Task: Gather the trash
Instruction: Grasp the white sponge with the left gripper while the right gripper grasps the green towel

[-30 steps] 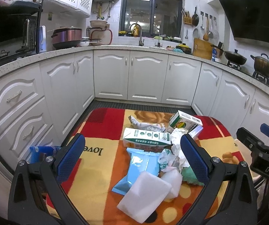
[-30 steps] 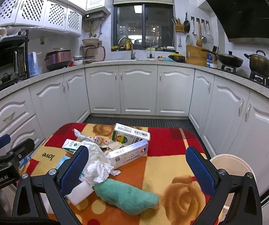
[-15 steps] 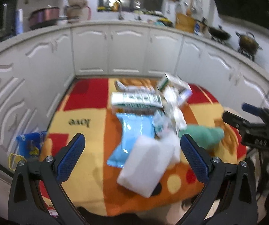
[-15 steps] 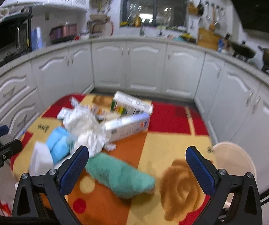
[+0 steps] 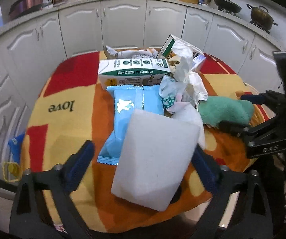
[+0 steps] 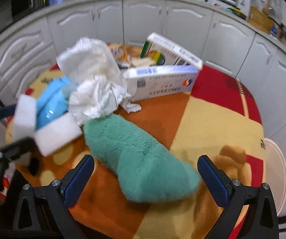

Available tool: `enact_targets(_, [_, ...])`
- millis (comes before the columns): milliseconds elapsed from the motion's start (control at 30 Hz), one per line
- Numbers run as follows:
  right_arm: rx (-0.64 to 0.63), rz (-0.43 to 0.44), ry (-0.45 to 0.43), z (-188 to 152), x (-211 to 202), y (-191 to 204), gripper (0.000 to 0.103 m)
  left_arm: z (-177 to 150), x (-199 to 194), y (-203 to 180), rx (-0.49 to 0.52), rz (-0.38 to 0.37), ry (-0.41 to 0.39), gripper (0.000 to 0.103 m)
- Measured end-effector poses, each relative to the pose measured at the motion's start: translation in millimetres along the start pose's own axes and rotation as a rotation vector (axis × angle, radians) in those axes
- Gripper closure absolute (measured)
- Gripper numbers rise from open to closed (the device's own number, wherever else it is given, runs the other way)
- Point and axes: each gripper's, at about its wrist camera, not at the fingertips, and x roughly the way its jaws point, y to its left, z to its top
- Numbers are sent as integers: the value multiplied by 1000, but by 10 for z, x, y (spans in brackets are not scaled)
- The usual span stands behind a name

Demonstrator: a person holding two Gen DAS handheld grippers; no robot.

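Trash heap, mid-surface point(image 5: 67, 99). Left hand-held gripper point(image 5: 143, 167): jaws closing around near white foam block point(image 5: 154, 159), pads not yet pressing. Right hand-held gripper point(image 6: 145, 176): spread, straddling green plush point(image 6: 139, 159), ready to pinch.

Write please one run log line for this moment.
left claw: closing around white foam block | right claw: open over green plush cloth

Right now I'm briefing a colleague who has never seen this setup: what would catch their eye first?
The bright red, orange and yellow cloth heaped with litter. A white foam block fills the near edge between the closing left gripper, untouched. A fuzzy green cloth lies between the right gripper, crumpled white paper and cartons behind.
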Motion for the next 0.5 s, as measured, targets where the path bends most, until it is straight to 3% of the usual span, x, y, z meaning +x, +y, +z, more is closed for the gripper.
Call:
enact_targets(133, [-9,32,67,70,195,-58,0,30,43,10,-7,-3,2,18])
enact_targets(200, [-10,40,87,75,250,-97,1,37,55,12,-10,-8,5,30])
enact_targets(300, [51,129,88,69,279,-218,22,53,62,29,-23,-23,15,45])
enact_targets(367, [80,146,70,74,254,-274,37,75,53,23,-16,-15,16,47])
enact_targets(500, [102,165,36,23,149,-302,45,101,-19,14,-10,-27,16,48])
